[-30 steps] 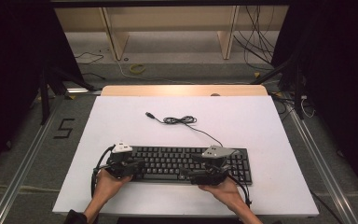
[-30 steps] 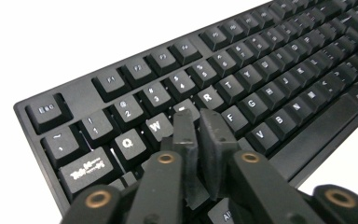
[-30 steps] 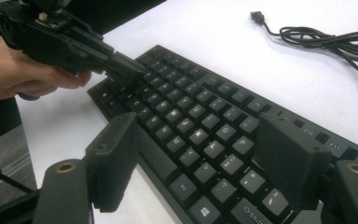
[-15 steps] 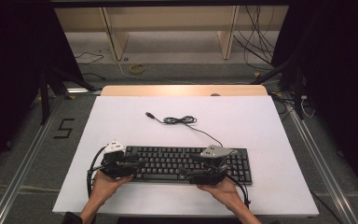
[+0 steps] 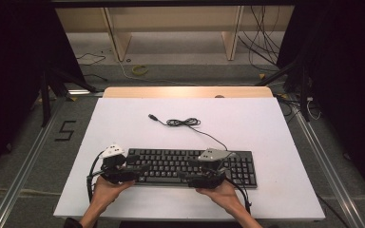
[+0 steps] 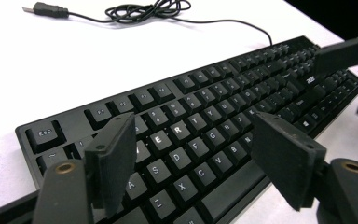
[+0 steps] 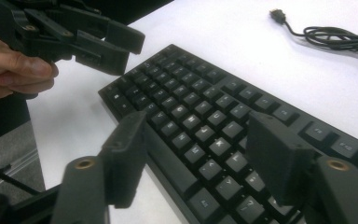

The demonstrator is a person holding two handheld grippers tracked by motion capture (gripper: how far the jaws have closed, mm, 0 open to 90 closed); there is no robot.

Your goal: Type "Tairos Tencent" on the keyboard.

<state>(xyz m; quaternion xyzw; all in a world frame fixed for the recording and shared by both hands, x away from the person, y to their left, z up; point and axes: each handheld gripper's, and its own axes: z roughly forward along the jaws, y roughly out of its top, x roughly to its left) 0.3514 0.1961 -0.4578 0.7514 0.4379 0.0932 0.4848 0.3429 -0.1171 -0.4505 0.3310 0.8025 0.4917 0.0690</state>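
— Two hand-held grippers hover at the near edge of the white rectangular table top (image 5: pixel 123 118): the left gripper (image 5: pixel 134 171) over the left end of the keys, the right gripper (image 5: pixel 186 175) over the middle-right part. What lies under them?

— One black full-size plastic computer keyboard (image 5: pixel 190 164), flat on the table top near the person's side. It has rows of dark keycaps with pale letters, a long space bar along the near edge, and a number pad at its right end.

— How do the grippers stand?

— Both are spread. The left gripper's jaws have just been opening; in the left gripper view they stand wide apart above the letter keys (image 6: pixel 182 154), pinching nothing. The right gripper's jaws have just been closing a little, yet a wide gap remains, with keys (image 7: pixel 200 140) showing through it and nothing held.

— Which way does the keyboard run?

— Its long axis runs left to right across the table, nearly parallel to the near edge, with the Esc key at the left.

— And farther off?

— A thin black cable (image 5: pixel 183 122) leaves the keyboard's far edge, bunches into a loose coil and ends in a USB plug (image 5: pixel 153 117) pointing left and away.
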